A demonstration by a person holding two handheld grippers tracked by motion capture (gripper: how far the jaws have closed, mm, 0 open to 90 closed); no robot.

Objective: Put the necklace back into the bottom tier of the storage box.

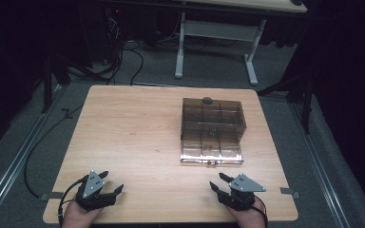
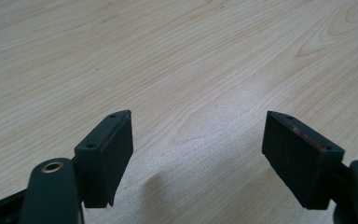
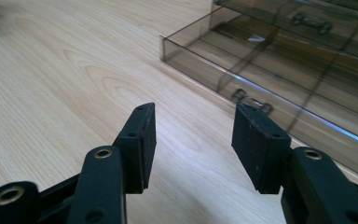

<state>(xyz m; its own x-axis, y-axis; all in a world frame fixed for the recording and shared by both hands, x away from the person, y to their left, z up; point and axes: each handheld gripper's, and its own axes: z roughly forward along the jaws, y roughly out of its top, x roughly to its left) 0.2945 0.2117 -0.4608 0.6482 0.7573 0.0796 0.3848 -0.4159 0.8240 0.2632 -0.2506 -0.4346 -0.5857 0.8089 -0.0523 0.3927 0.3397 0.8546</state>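
A smoky transparent drawer box (image 1: 213,122) stands right of the table's middle, with its bottom drawer (image 1: 211,153) pulled out toward me. A small dark object (image 1: 207,100) lies on the box's top at the far edge. In the right gripper view the drawer (image 3: 279,79) shows dividers and a small metal handle (image 3: 251,100). My left gripper (image 1: 111,182) rests open at the near left edge over bare wood (image 2: 198,126). My right gripper (image 1: 218,182) is open at the near right, a short way in front of the drawer (image 3: 193,121).
The wooden table (image 1: 133,137) has free room across its left half and front. On the floor beyond it stand a white desk frame (image 1: 216,42) and loose cables (image 1: 123,57). Rails run along both sides of the table.
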